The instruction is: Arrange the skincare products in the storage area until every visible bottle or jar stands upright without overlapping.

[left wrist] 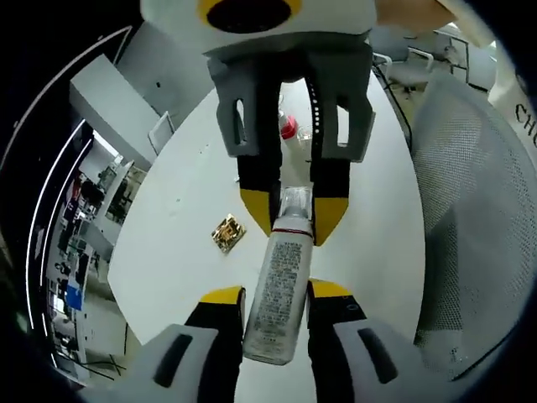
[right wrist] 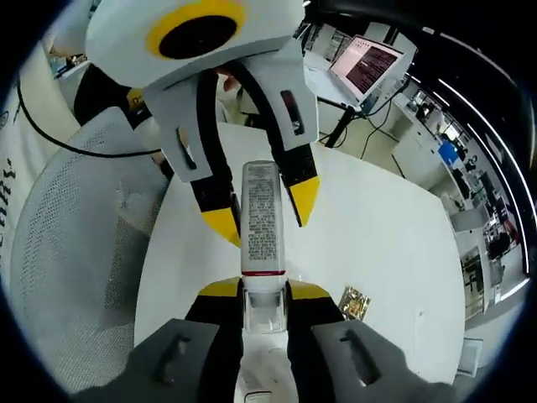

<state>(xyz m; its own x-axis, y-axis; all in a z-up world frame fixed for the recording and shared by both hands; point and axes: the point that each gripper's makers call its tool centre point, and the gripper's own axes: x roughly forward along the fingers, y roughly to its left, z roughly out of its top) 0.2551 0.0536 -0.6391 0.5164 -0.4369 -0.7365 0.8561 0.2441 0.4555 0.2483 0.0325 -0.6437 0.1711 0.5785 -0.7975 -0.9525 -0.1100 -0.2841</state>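
A round white table [left wrist: 176,243] is filling an open office, with a mesh-backed chair [left wrist: 478,210] beside it and a lit laptop screen [right wrist: 367,63] glowing beyond. A small gold foil packet [left wrist: 227,232] is lying on the tabletop, and a red-capped item [left wrist: 288,128] is sitting farther back. Above the table, a white cylindrical printed skincare bottle with a clear cap [left wrist: 281,285] is being held from both ends: the left gripper [left wrist: 277,295] is pinching its body while the right gripper [right wrist: 263,290] is clamping the clear cap end.

Glossy plastic bottle [left wrist: 279,294]; matt white table [left wrist: 185,201]; mesh chair [left wrist: 478,210].
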